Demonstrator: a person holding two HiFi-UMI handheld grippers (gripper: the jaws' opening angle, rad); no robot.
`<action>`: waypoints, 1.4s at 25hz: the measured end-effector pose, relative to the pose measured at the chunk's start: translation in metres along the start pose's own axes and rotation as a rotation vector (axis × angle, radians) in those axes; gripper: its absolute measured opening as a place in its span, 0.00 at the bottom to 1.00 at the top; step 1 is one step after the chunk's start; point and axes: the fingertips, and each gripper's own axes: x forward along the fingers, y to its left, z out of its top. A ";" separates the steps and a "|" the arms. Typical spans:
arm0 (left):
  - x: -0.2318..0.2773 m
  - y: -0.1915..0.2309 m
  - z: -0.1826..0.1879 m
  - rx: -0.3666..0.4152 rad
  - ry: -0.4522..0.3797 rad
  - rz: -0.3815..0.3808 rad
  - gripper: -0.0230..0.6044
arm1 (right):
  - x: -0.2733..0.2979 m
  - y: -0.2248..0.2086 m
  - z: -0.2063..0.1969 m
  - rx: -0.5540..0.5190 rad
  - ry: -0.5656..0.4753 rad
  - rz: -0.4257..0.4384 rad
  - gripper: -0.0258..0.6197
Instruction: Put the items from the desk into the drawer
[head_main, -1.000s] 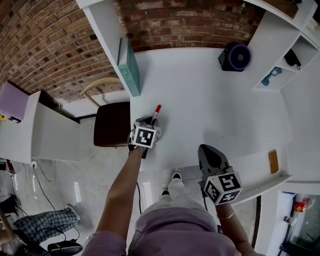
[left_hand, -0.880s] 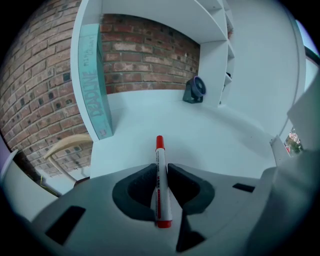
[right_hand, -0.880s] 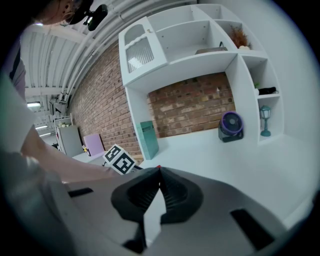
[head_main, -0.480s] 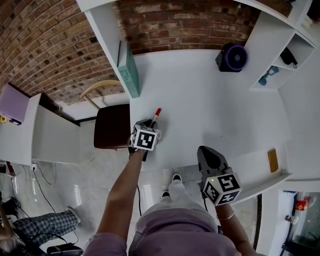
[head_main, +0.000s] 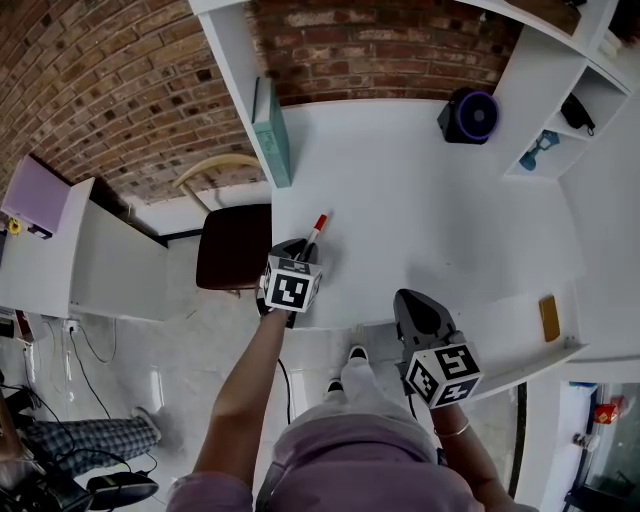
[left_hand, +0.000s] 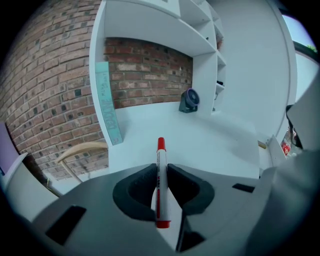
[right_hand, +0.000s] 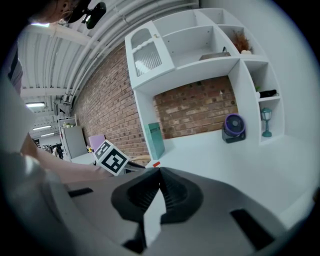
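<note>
No readable text; print on marker (left_hand: 160, 172), teal book (left_hand: 107, 104) illegible.

The tabletop (head_main: 400, 200) is white and flat. A thin blue-green box (head_main: 270, 130) stands upright on it at the back, well past the left hand-held gripper (head_main: 300, 246), right beside a white side wall. A black and purple fan (head_main: 470, 113) sits in the back corner, far ahead of the right hand-held gripper (head_main: 410, 300) and a little to its right. A small brown thing (head_main: 548, 318) lies flat to the right of that hand-held gripper, near the front edge. Right of the fan, a white shelf (head_main: 560, 160) holds a little blue-green lamp (head_main: 540, 152) and a black thing (head_main: 580, 113).
</note>
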 end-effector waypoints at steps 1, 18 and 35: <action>-0.007 -0.001 -0.001 -0.001 -0.005 0.002 0.14 | -0.002 0.003 -0.001 -0.002 -0.001 0.002 0.05; -0.105 -0.038 -0.027 -0.021 -0.103 -0.035 0.14 | -0.056 0.053 -0.026 0.007 -0.032 -0.024 0.05; -0.118 -0.117 -0.018 0.038 -0.140 -0.196 0.14 | -0.115 0.036 -0.046 0.065 -0.048 -0.191 0.05</action>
